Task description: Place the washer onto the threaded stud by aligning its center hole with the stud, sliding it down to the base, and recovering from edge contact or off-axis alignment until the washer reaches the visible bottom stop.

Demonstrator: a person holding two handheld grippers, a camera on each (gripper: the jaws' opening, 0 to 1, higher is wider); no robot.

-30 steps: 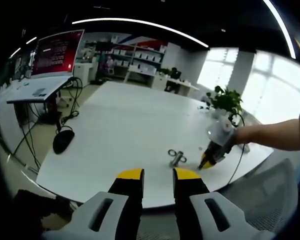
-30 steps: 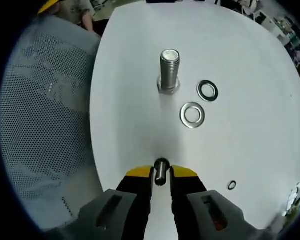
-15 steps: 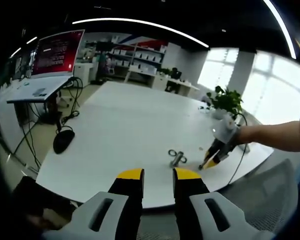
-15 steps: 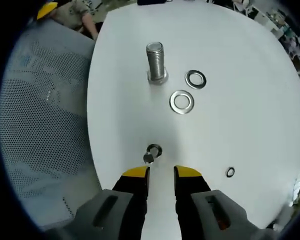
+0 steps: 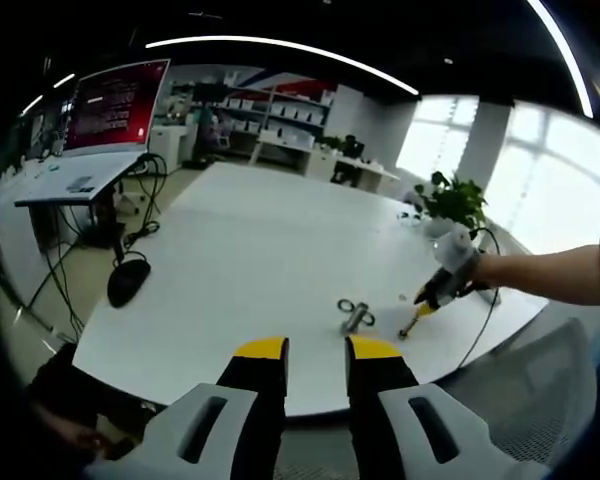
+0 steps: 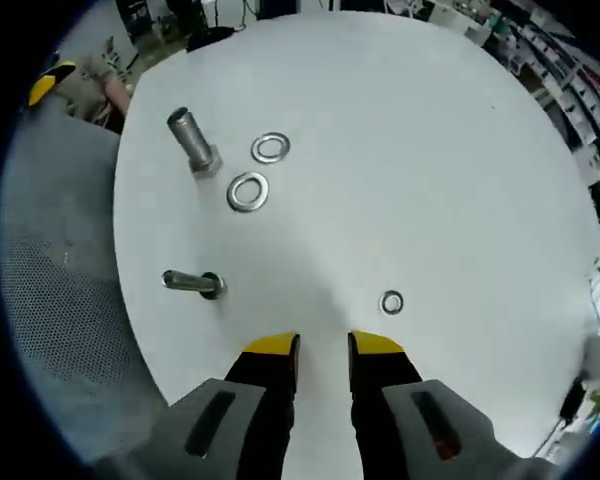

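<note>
Right gripper view: washer (image 6: pixel 391 302) just beyond fingers (image 6: pixel 375 347).

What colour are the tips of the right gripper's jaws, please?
Yellow, on black jaws; the right gripper shows them best in the right gripper view.

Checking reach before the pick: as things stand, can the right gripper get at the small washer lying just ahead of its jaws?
Probably yes. The right gripper is open and empty, and the small washer lies flat on bare white table just ahead of it, slightly off-axis. Nothing lies between; the lying bolt is off to the other side.
</note>
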